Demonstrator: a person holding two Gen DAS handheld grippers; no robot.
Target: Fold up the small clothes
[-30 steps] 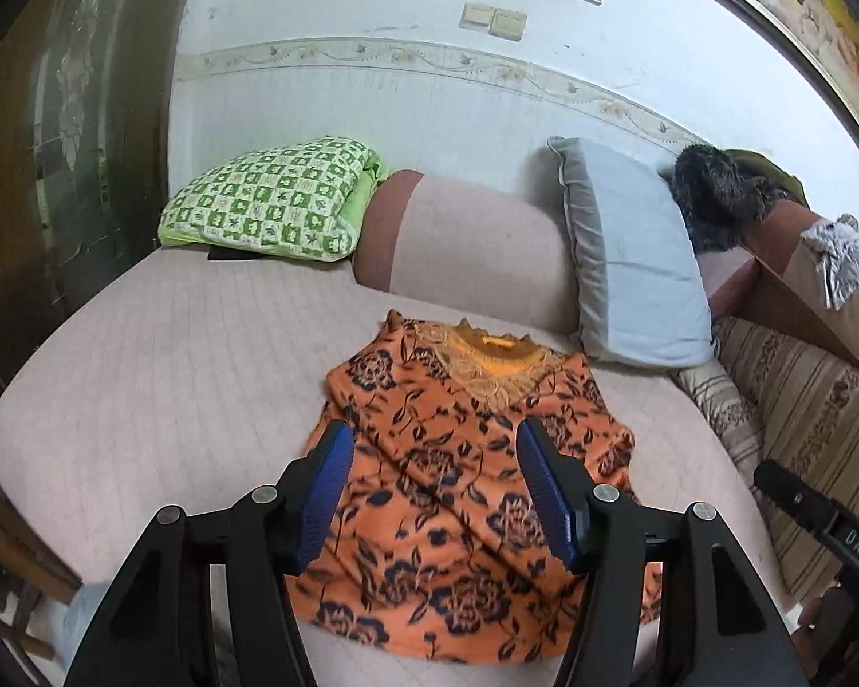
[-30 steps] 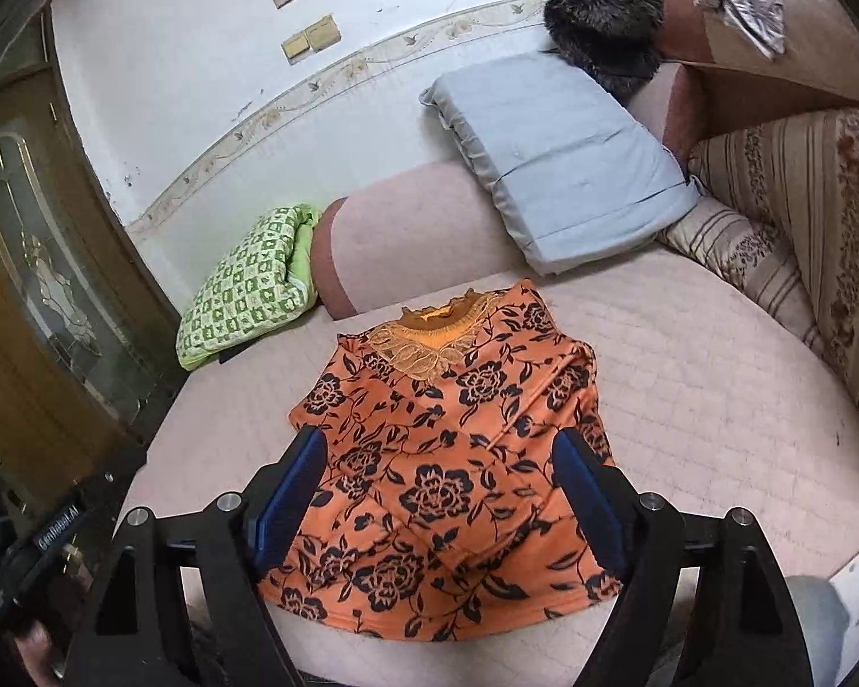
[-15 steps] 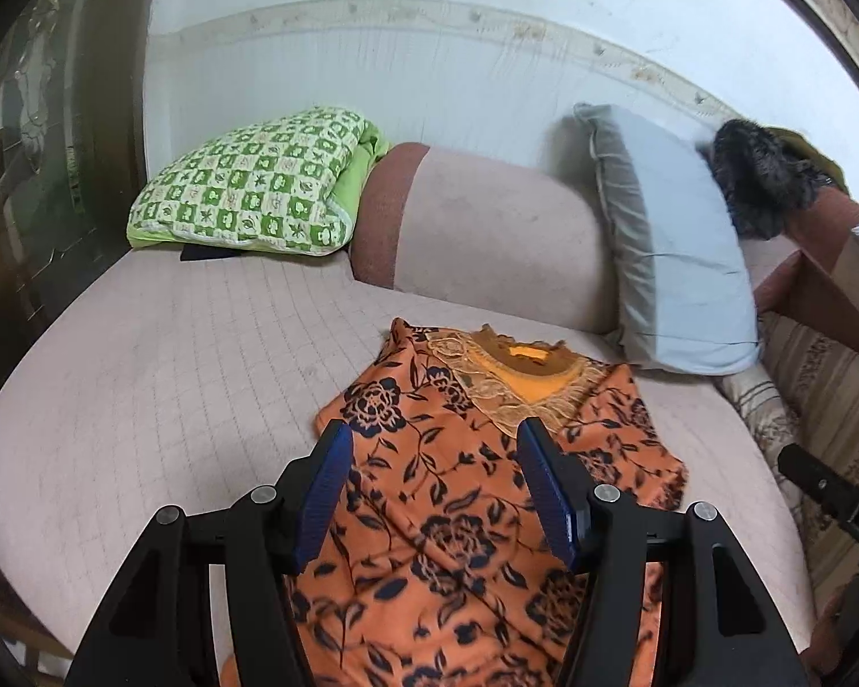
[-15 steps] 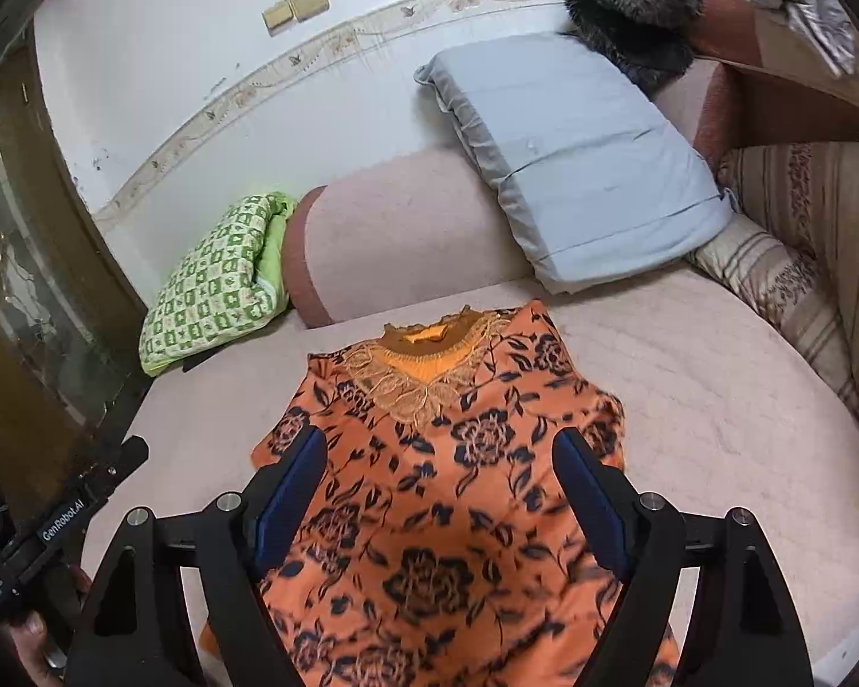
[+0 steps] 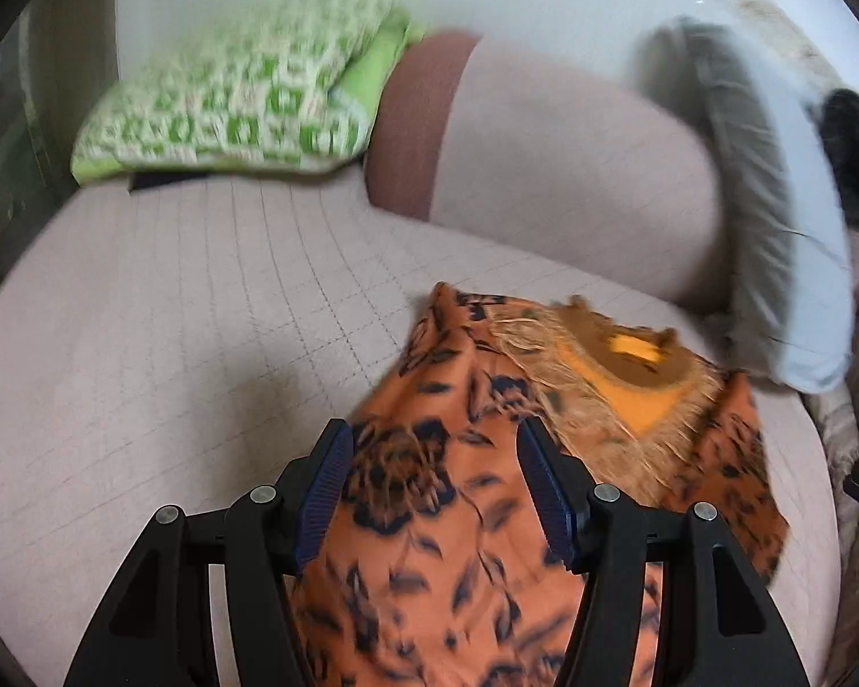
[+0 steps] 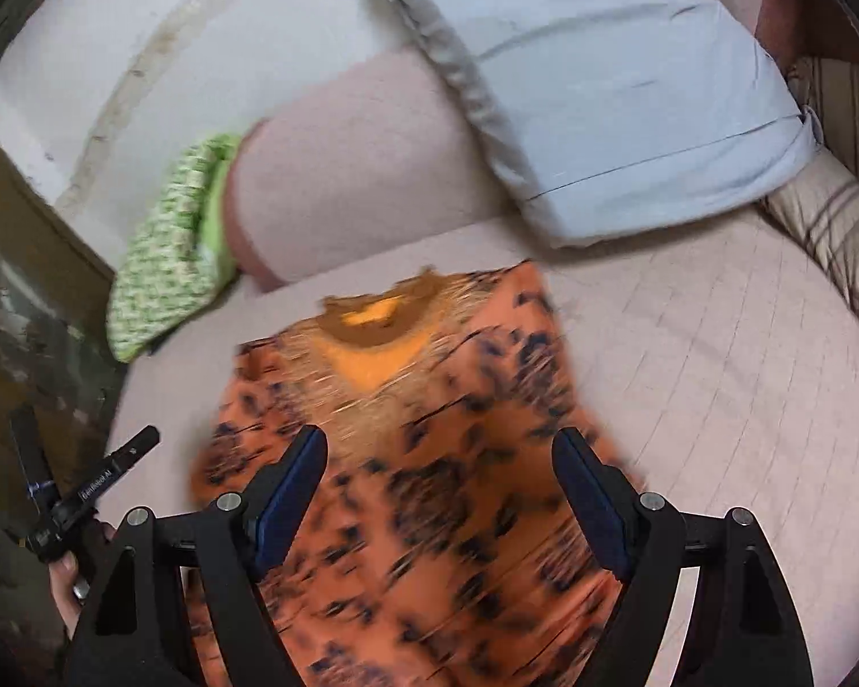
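An orange top with dark flowers and a fringed yellow neckline (image 5: 544, 446) (image 6: 429, 429) lies spread flat on the pink quilted bed (image 5: 172, 343) (image 6: 716, 378), neck toward the pillows. My left gripper (image 5: 434, 486) hovers open above the top's left shoulder area, nothing between its blue pads. Over the middle of the top, my right gripper (image 6: 441, 486) is open and empty too. The left gripper's black body and the hand holding it also appear at the lower left of the right wrist view. Both views are blurred by motion.
A green checked pillow (image 5: 229, 97) (image 6: 172, 263), a pink and brown bolster (image 5: 544, 160) (image 6: 343, 172) and a grey-blue pillow (image 5: 784, 217) (image 6: 613, 91) line the wall behind the top. A striped cushion (image 6: 830, 229) lies at the right. A dark wooden door (image 6: 23, 263) stands left.
Both grippers have moved forward and down toward the top, so it fills more of each view. The jaws keep the same width and the top has not moved.
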